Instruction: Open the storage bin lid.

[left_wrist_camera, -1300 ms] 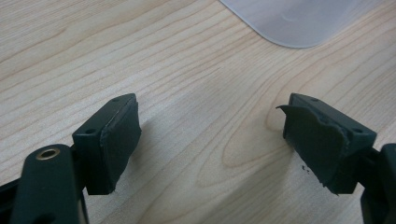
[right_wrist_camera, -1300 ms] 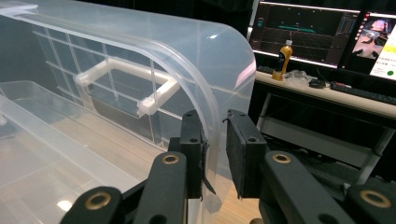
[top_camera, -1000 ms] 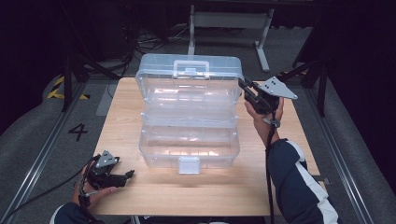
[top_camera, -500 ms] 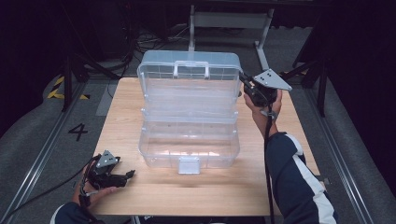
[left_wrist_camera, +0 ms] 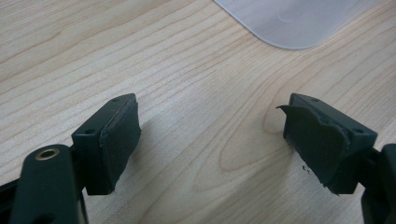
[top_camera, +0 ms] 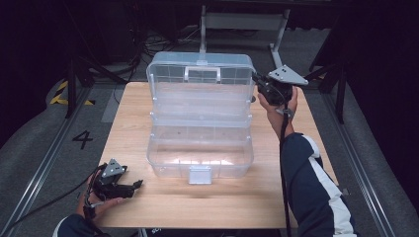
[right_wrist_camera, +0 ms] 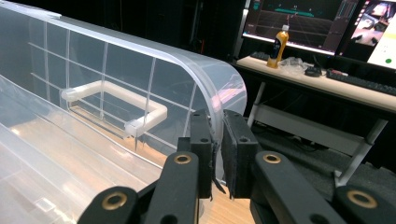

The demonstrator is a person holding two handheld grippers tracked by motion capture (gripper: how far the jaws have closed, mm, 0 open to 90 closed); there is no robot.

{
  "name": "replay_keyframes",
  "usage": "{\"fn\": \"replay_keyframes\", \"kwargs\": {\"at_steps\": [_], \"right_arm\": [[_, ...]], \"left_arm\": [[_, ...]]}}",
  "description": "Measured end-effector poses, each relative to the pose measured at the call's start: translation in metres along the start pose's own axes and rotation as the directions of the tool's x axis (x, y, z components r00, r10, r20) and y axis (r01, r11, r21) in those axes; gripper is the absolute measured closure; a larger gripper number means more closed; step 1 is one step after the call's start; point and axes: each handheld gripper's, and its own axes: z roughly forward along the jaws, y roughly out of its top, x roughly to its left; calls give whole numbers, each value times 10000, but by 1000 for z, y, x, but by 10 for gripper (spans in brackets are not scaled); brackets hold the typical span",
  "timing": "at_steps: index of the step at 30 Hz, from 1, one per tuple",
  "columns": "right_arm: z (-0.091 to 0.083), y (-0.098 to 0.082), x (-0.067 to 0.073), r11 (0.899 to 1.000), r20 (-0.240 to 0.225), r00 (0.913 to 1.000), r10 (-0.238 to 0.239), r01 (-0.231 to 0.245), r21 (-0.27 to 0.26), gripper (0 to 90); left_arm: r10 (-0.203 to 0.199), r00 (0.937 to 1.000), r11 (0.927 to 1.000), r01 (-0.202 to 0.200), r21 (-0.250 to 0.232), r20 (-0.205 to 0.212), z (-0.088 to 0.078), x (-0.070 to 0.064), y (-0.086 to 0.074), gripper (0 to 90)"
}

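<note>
A clear plastic toolbox stands in the middle of the wooden table with its lid raised toward the far side. My right gripper is at the lid's right edge, shut on the rim. In the right gripper view the lid's curved rim runs between the two pads of my right gripper, and the white handle shows through the lid. My left gripper lies low at the table's front left, open. Bare wood shows between the pads of the left gripper.
A corner of the toolbox's base lies ahead of the left gripper. Beyond the table stand a metal frame, a desk with monitors and an orange bottle. Floor rails run along both sides.
The right gripper has moved toward the far side and a little up with the lid's edge in it, and the lid has swung further open. The left gripper has stayed put.
</note>
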Motion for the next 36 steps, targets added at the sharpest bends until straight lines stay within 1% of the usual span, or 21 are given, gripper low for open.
{"fn": "replay_keyframes", "kwargs": {"at_steps": [8,9,11,13,15,17,19,22,25,29,30,31,33,36], "right_arm": [[11,1,-7,9997,-113,9999,81,-79,230,834],[12,2,-7,9995,-154,9997,198,-194,235,834],[15,2,-9,9993,-183,9996,225,-219,298,834],[17,3,-11,9990,-210,9996,181,-172,421,833],[20,4,-13,9985,-262,9994,244,-231,499,832],[22,4,-13,9984,-242,9996,172,-158,534,831],[23,3,-15,9980,-308,9990,328,-310,558,831],[27,3,-17,9974,-351,9987,373,-350,635,830],[32,4,-20,9969,-359,9989,317,-290,735,828],[36,3,-22,9963,-361,9988,328,-298,805,827],[37,3,-22,9962,-370,9985,394,-364,795,827],[38,2,-22,9965,-348,9988,345,-317,772,826],[39,1,-23,9961,-364,9984,438,-408,783,826],[42,1,-25,9956,-365,9985,412,-379,856,824]], "left_arm": [[2,10000,10000,-2,4,13,0,0,0,190],[2,10000,10000,-2,-2,9,0,0,0,190],[-13,10000,10000,13,1,18,0,0,0,190],[3,10000,10000,-3,3,9,0,0,0,190],[-36,10000,10000,36,-44,7,1,0,0,190],[-33,10000,10000,34,-41,9,1,0,0,190],[-18,10000,10000,18,-51,-15,1,0,0,190],[-20,10000,10000,20,-50,-16,1,0,0,189],[-23,10000,10000,23,-56,-24,1,0,0,189],[-26,10000,10000,26,-55,-21,1,0,0,190],[-10,10000,10000,9,-62,-30,1,0,0,189],[-23,10000,10000,22,-56,-21,1,0,0,190],[-8,10000,10000,8,-65,-30,1,0,0,189],[-26,10000,10000,26,-56,-21,1,0,0,189]]}}
